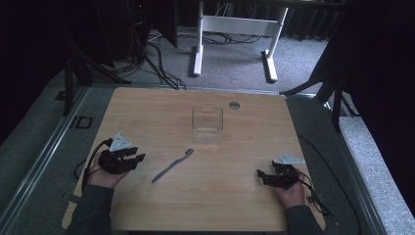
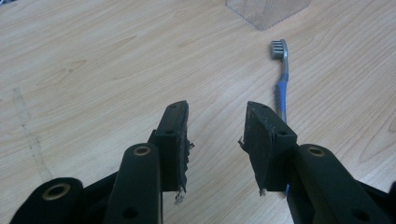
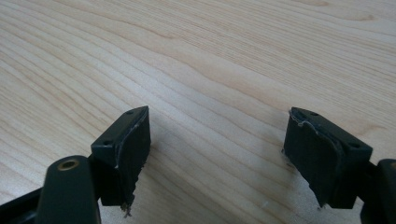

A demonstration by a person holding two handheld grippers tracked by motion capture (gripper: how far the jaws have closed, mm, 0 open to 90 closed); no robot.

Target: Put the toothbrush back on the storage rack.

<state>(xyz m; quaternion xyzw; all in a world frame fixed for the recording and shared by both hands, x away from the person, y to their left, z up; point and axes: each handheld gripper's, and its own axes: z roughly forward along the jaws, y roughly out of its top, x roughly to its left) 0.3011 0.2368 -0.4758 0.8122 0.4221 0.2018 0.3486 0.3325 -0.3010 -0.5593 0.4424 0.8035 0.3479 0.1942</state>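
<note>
**Toothbrush closer to left gripper, nothing gripped yet**

Left gripper sits low over the surface at its left side, jaws parted with a moderate gap, nothing between them. Right gripper is low at the right side, jaws spread wider, also empty; in the right gripper view there's just bare wood grain between its pads.

Toothbrush lies flat on the surface, roughly mid-width, nearer the person than the clear container. Long axis runs diagonally: bristle head up toward the container, blue handle end down toward the person's left. The handle end is just beside the left gripper, well apart from the right one. So the left hand looks like the natural pick.

In the left gripper view the toothbrush runs nearly parallel to the jaws, offset to that view's right, with the handle passing behind the right-hand jaw and the head pointing away toward the container. It's beside the jaw gap, not in it.

My read: the gripper needs to shift sideways toward the handle and probably rotate so the jaws close across the handle, not along it. Thin handle lying flat on wood, so the pads must get low or it'll skid.

Container stands upright, open top, looks empty; likely drop target.
</note>
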